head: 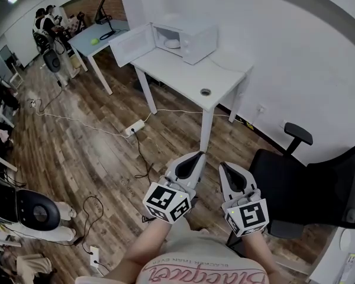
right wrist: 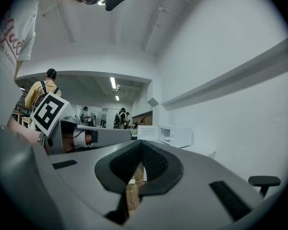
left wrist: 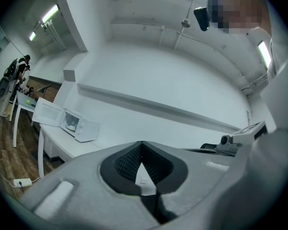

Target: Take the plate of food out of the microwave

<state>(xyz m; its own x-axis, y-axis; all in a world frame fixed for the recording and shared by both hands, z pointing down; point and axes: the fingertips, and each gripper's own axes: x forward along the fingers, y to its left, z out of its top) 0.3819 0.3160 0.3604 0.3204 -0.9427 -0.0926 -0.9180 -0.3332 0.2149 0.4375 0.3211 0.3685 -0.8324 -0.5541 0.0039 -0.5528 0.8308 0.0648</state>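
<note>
The plate of food (head: 173, 43) sat inside the microwave (head: 195, 40), whose door stood open, on the white worktop (head: 186, 78). Well apart from it, the left claw (head: 196, 155) and right claw (head: 224, 167) were side by side, both clenched on nothing.

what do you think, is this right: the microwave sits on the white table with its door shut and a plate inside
Not quite. The door is open: the microwave sits on the white table with its door open and a plate inside. The head view shows it.
</note>
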